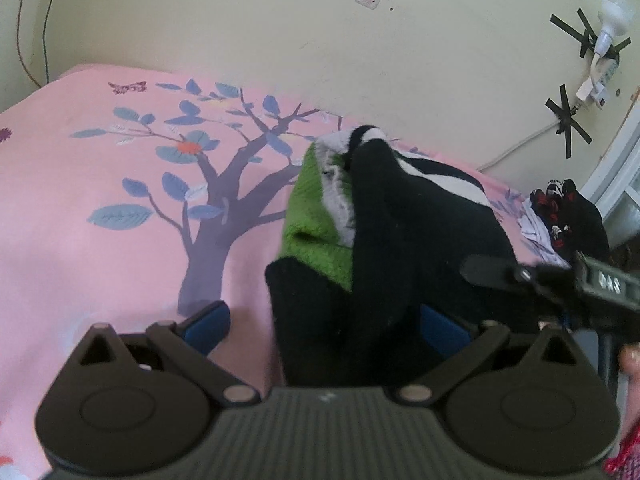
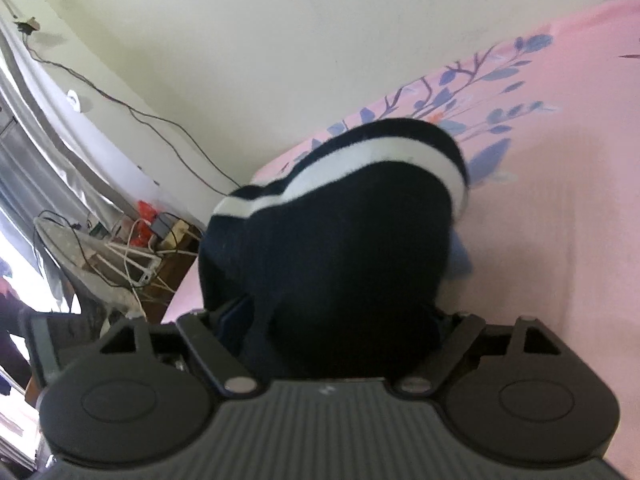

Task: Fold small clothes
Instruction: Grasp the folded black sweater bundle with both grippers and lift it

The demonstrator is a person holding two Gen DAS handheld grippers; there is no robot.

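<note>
Fabric fills the space between the fingers of the left gripper point(image 1: 324, 320): its blue pads point(image 1: 208, 326) stand wide apart, and the black knit of the small garment point(image 1: 384, 240) lies between them against the right pad only, so the jaws are spread and not pinching. The right gripper point(image 2: 340, 320) has its fingers hidden under a thick bunch of the same dark cloth that bulges out over them; they appear pressed in on it, gripping the garment point(image 2: 332, 232).

Left of the garment in the left wrist view, the pink bedsheet point(image 1: 100, 264) lies bare and smooth right out to its far edge at the wall point(image 1: 280, 32). To the right, the other gripper's body reaches in at the edge of the frame, close to the cloth. Only this view shows the garment's fuzzy green panel point(image 1: 316, 208) with white trim, and a separate heap of dark, red-spotted clothes point(image 1: 568, 216) near the bed's far corner.

The right wrist view instead shows the garment's soft white stripe point(image 2: 360, 168) curving over its humped top, the bed's edge dropping away on the left, and beyond it a tangle of cables and a power strip point(image 2: 160, 232) on the floor
</note>
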